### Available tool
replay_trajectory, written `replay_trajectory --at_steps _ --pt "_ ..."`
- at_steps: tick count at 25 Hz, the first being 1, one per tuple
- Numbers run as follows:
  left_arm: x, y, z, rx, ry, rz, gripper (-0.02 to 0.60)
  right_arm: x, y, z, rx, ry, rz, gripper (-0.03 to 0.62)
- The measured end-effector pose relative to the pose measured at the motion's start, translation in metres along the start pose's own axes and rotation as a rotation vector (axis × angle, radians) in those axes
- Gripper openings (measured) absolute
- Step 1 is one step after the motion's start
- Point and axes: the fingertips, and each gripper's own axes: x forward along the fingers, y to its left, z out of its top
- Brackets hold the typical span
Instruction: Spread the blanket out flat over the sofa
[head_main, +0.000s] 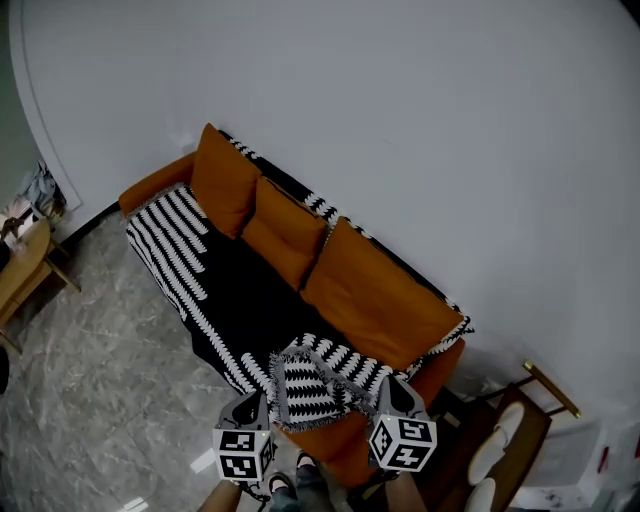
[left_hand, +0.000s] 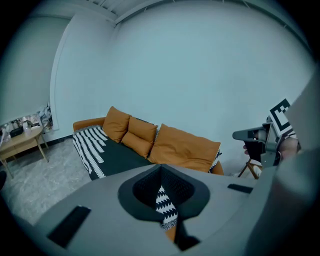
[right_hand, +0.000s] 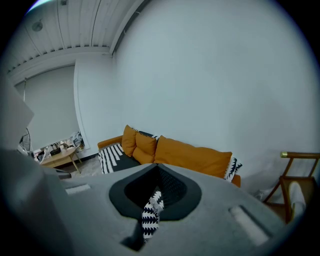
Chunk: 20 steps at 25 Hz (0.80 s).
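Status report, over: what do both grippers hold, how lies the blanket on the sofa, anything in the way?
Both shut on blanket edge: left gripper, right gripper. Near end lifted, not flat; rest covers sofa. Three cushions sit on it.

No lettering, brand or number can be read anywhere in the room. The marker cube (head_main: 243, 452) of the left hand-held gripper (left_hand: 164, 206) and its twin cube (head_main: 403, 441) on the right hand-held gripper (right_hand: 151, 209) carry only black-and-white coded squares. Red marks on the white box (head_main: 592, 448) are too small to read.
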Motion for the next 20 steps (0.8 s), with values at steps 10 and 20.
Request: replay_trajectory --at_steps 10,20 --pt "0.089 0.005 -0.052 -0.019 0.024 -0.033 0.002 0.068 -0.013 -0.084 0.048 0.071 -0.006 0.005" --pt "0.16 0.016 -0.137 -0.011 0.048 -0.06 0.002 0.123 -0.016 -0.179 0.083 0.127 0.011 0.005"
